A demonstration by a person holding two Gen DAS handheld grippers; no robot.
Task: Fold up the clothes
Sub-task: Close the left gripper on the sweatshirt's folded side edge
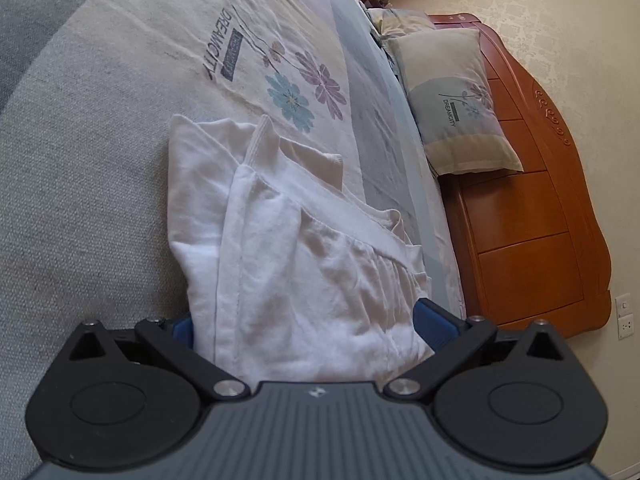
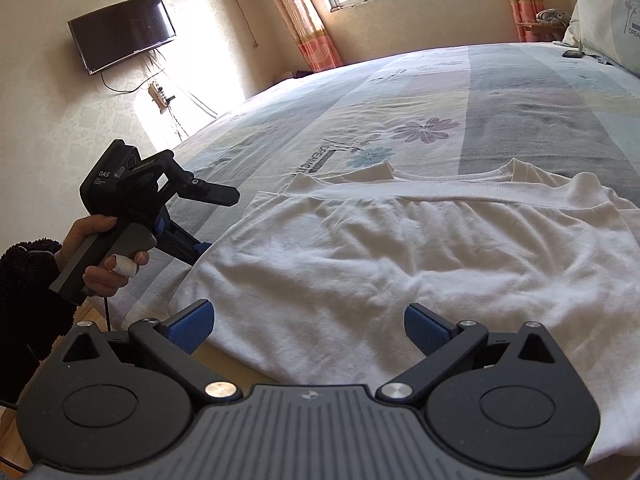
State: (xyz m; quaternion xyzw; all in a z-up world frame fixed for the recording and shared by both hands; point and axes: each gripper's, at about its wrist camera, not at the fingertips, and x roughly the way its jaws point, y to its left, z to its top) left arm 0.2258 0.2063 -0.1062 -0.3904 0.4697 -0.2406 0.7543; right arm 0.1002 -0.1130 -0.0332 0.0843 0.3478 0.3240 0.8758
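A white sweatshirt (image 2: 400,248) lies folded on the bed, its ribbed band running across it near the collar. In the left wrist view the sweatshirt (image 1: 280,260) fills the space between the wide-apart blue pads (image 1: 434,320) of my left gripper (image 1: 308,326), which is open around the garment's end. The right wrist view shows that left gripper (image 2: 200,248) in a hand (image 2: 100,264), its fingertips at the sweatshirt's left edge. My right gripper (image 2: 310,326) is open, its pads (image 2: 428,326) hovering over the near edge of the cloth with nothing pinched.
The bedsheet (image 2: 400,92) has a flower print and pale stripes. A pillow (image 1: 452,100) leans on the wooden headboard (image 1: 540,220). A dark phone (image 2: 572,54) lies near the pillows. A TV (image 2: 122,32) hangs on the wall, and wooden floor (image 2: 92,316) shows beside the bed.
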